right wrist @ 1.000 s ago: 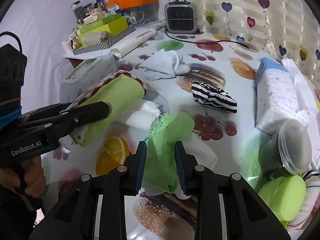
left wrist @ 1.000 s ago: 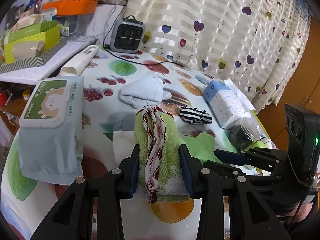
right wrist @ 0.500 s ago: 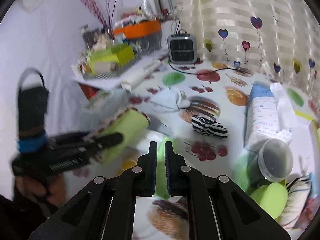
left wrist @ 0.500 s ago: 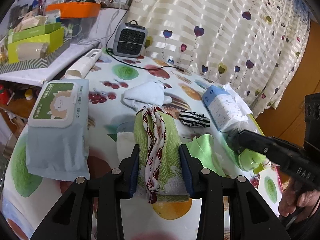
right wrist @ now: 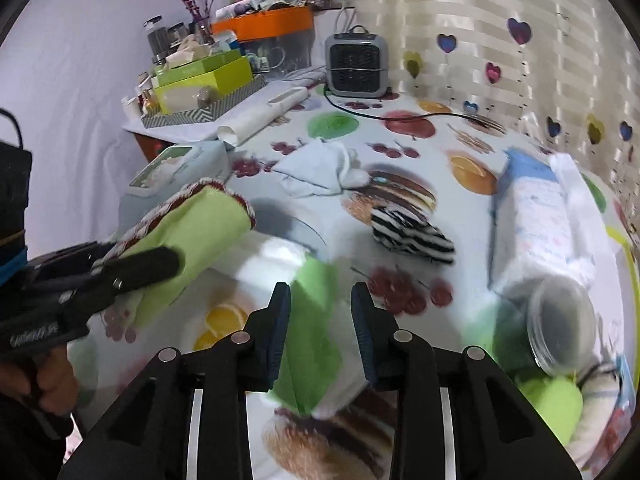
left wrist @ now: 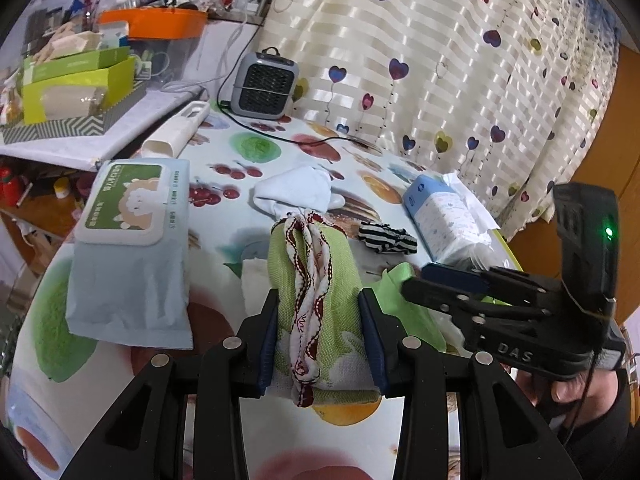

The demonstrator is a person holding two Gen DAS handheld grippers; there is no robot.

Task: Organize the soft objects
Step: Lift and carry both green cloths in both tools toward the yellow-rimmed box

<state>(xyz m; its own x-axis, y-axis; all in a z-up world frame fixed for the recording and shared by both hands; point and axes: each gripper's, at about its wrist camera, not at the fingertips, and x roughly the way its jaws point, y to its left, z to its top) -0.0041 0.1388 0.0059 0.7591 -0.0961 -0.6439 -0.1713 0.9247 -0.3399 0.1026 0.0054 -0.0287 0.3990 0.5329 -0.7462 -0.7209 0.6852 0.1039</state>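
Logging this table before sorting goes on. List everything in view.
rolled towel: one, green with red trim, in the left jaws
flat cloth: one, green, on the table between the opening right jaws
sock: one, striped black and white, mid-table
white cloth: one, behind the towel
wipes pack: one, pale blue, table's left side
tissue pack: one, blue and white, right side
heater: one, grey, far edge
jar: one, clear, on its side, right
left gripper: black
right gripper: black

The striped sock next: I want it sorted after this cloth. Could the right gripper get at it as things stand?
Probably yes: the striped sock lies uncovered just beyond the right gripper, whose jaws are opening around the green cloth.
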